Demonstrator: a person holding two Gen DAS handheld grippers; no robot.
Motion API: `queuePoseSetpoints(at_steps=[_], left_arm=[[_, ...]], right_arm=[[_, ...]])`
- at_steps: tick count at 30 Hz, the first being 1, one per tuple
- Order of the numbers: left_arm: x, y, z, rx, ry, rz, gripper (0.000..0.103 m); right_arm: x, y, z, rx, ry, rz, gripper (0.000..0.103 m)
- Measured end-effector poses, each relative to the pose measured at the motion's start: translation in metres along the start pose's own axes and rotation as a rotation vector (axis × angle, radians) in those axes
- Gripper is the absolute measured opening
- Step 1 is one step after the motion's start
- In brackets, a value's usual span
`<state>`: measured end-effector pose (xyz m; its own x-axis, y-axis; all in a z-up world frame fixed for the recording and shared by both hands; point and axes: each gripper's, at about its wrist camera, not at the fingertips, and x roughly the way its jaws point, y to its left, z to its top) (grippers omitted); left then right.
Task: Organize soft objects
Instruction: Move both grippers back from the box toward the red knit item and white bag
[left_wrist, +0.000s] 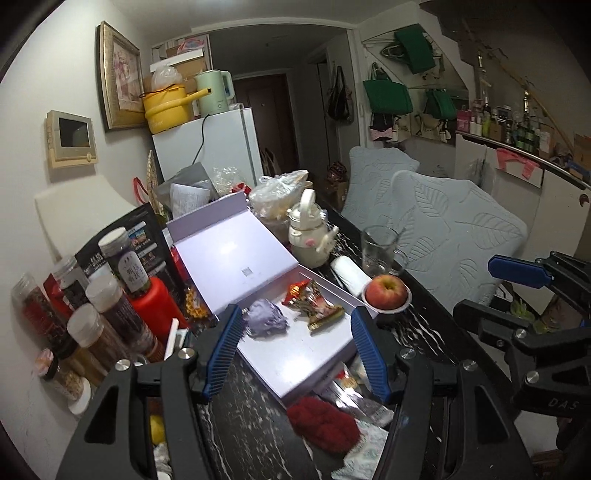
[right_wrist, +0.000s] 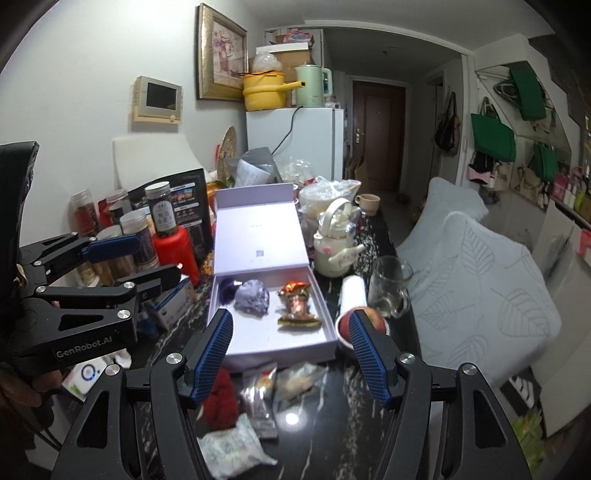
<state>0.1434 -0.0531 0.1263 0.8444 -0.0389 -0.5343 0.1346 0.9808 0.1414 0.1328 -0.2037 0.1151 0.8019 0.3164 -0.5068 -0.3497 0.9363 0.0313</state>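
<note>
Left wrist view: with the open lavender box (left_wrist: 295, 350) taken as the landmark, jars of spices (left_wrist: 92, 306) and a red bottle (left_wrist: 159, 306) are being seen to its left on the dark counter (left_wrist: 251, 413). The left gripper (left_wrist: 295, 345) is being held above the box's near edge with its blue fingers (left_wrist: 223, 350) spread and nothing between them. Inside the box, a crumpled lilac soft object (left_wrist: 266, 319) is lying toward the left, and a shiny red-and-gold wrapper (left_wrist: 314, 301) is lying just right of it. In front of the box, a fuzzy red soft object (left_wrist: 325, 424) is resting on the counter, with a white patterned packet (left_wrist: 364, 448) touching it. To the box's right, an apple (left_wrist: 387, 291) is sitting in a small white dish, with a white roll (left_wrist: 351, 275) and a glass mug (left_wrist: 382, 249) behind it. Farthest right, the right gripper (right_wrist: 290, 354) is being held near the box's front, its fingers likewise spread and empty.
</note>
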Motion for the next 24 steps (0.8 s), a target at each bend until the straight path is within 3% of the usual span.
queuePoseSetpoints(at_steps=[13, 24], left_arm=[[-0.03, -0.024, -0.064, 0.02, 0.008, -0.028, 0.06], [-0.036, -0.028, -0.115, 0.021, 0.04, -0.062, 0.06]], right_arm=[[-0.027, 0.013, -0.071, 0.006, 0.016, -0.029, 0.068], [-0.033, 0.031, -0.11, 0.024, 0.035, -0.024, 0.068]])
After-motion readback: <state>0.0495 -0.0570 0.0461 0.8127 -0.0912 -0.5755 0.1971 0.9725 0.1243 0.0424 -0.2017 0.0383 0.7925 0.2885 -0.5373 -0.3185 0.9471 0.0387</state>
